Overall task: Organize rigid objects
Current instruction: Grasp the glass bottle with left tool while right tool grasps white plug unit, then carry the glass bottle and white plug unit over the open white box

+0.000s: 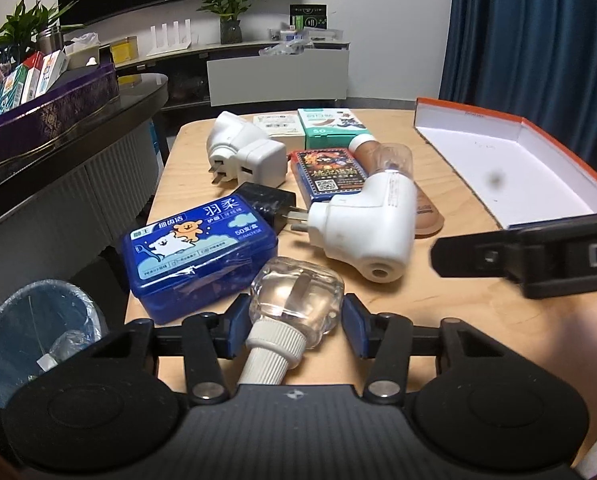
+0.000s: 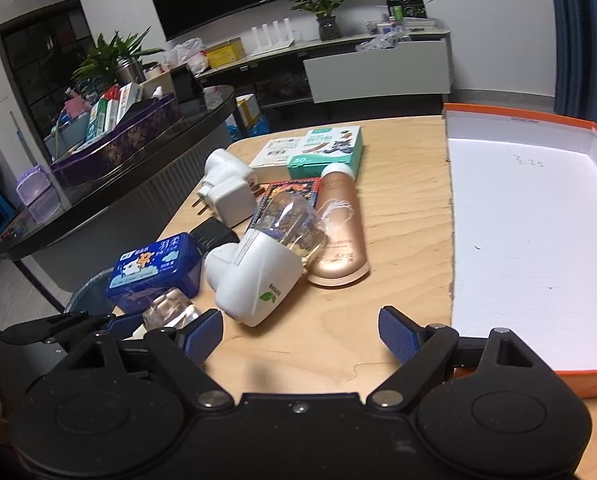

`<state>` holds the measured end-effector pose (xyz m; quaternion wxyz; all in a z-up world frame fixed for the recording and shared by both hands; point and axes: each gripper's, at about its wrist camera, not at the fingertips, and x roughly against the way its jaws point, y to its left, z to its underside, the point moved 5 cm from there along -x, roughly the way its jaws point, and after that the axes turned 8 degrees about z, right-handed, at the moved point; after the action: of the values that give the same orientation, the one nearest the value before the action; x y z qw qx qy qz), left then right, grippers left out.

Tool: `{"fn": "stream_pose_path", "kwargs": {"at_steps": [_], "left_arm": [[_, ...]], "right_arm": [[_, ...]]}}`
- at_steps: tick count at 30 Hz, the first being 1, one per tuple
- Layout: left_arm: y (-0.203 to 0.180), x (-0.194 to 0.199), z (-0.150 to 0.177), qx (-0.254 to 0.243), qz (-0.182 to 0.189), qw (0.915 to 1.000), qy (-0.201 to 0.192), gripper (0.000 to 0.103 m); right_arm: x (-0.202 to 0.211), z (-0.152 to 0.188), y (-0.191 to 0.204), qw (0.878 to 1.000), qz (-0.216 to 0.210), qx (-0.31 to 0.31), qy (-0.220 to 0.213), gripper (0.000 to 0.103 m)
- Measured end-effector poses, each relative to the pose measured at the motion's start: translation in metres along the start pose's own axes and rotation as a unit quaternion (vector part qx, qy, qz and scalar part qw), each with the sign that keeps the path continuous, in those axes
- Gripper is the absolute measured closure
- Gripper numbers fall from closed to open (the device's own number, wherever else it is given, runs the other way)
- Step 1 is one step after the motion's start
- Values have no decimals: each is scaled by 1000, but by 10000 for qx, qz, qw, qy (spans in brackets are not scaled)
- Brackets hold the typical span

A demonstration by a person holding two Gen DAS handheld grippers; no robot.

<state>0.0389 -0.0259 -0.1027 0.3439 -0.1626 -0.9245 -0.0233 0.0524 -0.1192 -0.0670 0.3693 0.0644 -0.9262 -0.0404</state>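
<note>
While angled down, left claw (image 1: 294,322) around clear bottle (image 1: 296,304).

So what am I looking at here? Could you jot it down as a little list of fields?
Setting: wooden table in a living room
Left gripper: around a clear glass bottle with a ribbed white neck; pads at its sides
Right gripper: open, nothing between the pads
Container: orange-edged box, white inside, nothing in it
Clutter: blue floss box, white plug-in device, bronze tube, white adapters, black charger, teal carton
</note>
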Motion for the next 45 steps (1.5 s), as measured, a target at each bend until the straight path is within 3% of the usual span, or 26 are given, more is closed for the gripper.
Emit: {"fn": "stream_pose_path", "kwargs": {"at_steps": [8,13,20,24,26,33,34,35,36,41,45], "left_arm": [[3,22,-4,269,-33,9993,-270,53],[8,35,-1,428,-113,9981,-439,53],[13,38,-1,549,-81,9969,-556,53],[15,38,-1,567,-61,9966,-588,53],[16,38,-1,604,-48,9964,-594,53],[14,39,-3,631,-10,9959,-643,53],[13,40,-4,613,2,9959,-662,53],[11,41,-5,599,13,9959,-678,53],[9,41,-7,587,29,9959,-684,53],[-3,43,-13,449,106,9964,-711,53],[-17,47,-22,295,178,9964,-778,53]], "right_arm": [[-12,-16,18,9994,-316,145,-73,3],[-33,-22,36,9985,-495,193,149,3],[-69,-26,39,9953,-575,-485,614,2],[-76,-30,41,9952,-666,-609,391,3],[-78,-31,39,9963,-596,-570,228,13],[-62,-31,26,9977,-525,-434,-28,17],[-57,-33,22,9981,-466,-384,-128,25],[-51,-36,19,9983,-444,-316,-187,47],[-48,-38,15,9986,-418,-265,-175,52],[-32,-40,-6,9991,-301,-186,-238,54],[-9,-45,-23,9978,-240,-313,-535,56]]}}
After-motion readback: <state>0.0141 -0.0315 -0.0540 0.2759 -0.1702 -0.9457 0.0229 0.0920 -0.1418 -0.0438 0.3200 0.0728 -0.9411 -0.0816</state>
